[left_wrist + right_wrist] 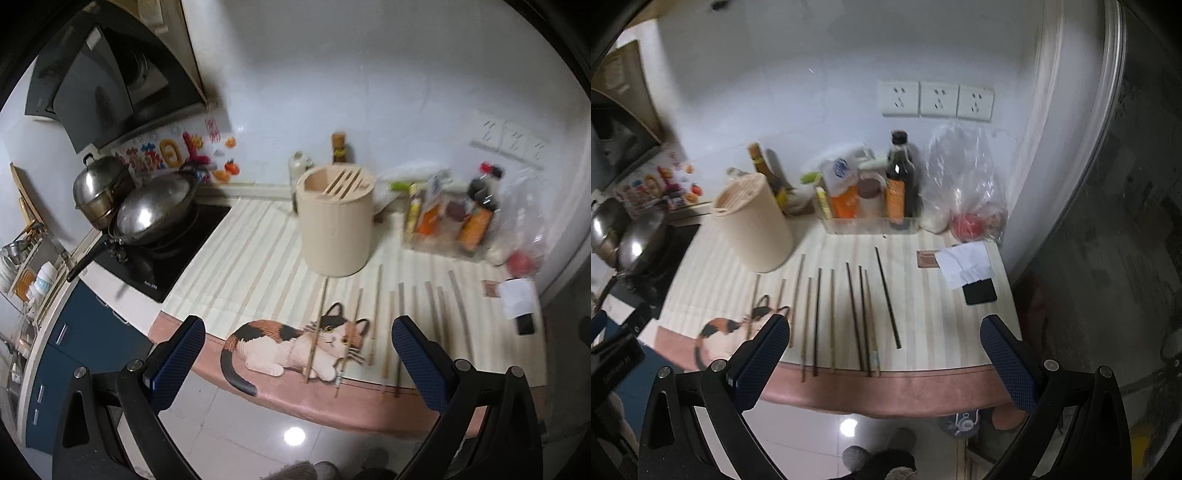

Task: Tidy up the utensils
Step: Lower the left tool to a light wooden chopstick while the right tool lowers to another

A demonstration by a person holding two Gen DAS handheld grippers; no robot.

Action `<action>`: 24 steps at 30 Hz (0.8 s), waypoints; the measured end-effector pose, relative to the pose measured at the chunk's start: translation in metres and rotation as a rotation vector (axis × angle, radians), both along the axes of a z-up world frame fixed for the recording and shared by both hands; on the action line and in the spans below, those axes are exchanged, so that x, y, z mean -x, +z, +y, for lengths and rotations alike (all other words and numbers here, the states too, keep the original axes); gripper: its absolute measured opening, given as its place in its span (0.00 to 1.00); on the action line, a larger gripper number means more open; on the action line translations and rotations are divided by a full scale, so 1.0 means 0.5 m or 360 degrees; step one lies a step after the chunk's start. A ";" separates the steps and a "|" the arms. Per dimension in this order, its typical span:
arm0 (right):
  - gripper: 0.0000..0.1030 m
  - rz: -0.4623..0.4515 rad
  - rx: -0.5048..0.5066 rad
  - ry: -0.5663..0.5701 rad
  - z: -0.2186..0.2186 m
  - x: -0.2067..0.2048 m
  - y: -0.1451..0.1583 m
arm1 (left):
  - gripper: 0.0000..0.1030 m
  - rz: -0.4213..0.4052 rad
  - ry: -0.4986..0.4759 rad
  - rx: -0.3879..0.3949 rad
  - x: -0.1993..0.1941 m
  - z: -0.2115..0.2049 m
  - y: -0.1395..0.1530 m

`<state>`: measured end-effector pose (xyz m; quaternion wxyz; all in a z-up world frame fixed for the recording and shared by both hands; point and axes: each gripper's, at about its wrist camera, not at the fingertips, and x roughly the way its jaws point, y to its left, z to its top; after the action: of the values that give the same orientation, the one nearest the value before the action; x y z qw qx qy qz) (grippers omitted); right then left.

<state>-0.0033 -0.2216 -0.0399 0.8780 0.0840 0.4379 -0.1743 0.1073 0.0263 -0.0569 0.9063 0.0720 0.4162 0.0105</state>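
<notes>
Several chopsticks (857, 317) lie side by side on a striped mat with a cat picture (295, 343), pointing toward the counter's front edge; they also show in the left wrist view (376, 310). A round beige utensil holder (336, 221) with slots in its top stands upright behind them, also in the right wrist view (753, 221). My left gripper (297, 354) is open and empty, above the mat's front edge near the cat. My right gripper (884, 354) is open and empty, in front of the chopsticks' near ends.
A wok (155, 210) and steel pot (98, 188) sit on a black hob at the left. A clear tray of sauce bottles (882, 199) and a plastic bag (964, 184) stand by the back wall. Paper and a black card (979, 290) lie at the right.
</notes>
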 end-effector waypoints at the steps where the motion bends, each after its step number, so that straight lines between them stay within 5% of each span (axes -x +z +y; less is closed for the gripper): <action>1: 1.00 0.0030 -0.0012 -0.0011 -0.010 -0.020 -0.025 | 1.00 0.0020 0.0014 -0.0022 -0.017 0.002 -0.021; 4: 0.97 0.0130 -0.0079 -0.0024 -0.039 -0.078 -0.099 | 1.00 0.0142 0.0048 -0.0079 -0.078 0.004 -0.099; 9: 0.73 0.0305 -0.0254 0.0018 -0.084 -0.172 -0.240 | 0.99 0.0431 0.0085 -0.0132 -0.171 0.002 -0.250; 12: 0.61 0.0429 -0.0395 0.0053 -0.102 -0.227 -0.326 | 0.90 0.0574 0.0119 -0.0146 -0.207 0.002 -0.322; 14: 0.55 0.0503 -0.0462 0.0063 -0.113 -0.260 -0.373 | 0.74 0.0686 0.0131 -0.0118 -0.230 0.005 -0.377; 17: 0.52 0.0595 -0.0533 0.0081 -0.123 -0.302 -0.435 | 0.52 0.0796 0.0131 -0.0149 -0.262 0.006 -0.440; 24: 0.51 0.0779 -0.0682 0.0166 -0.097 -0.372 -0.528 | 0.48 0.0923 0.0053 -0.0199 -0.316 -0.003 -0.521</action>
<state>0.1828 -0.2703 -0.3037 0.7168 0.1999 0.6663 -0.0479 0.2651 0.0248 -0.3175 0.7430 0.1209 0.6575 0.0300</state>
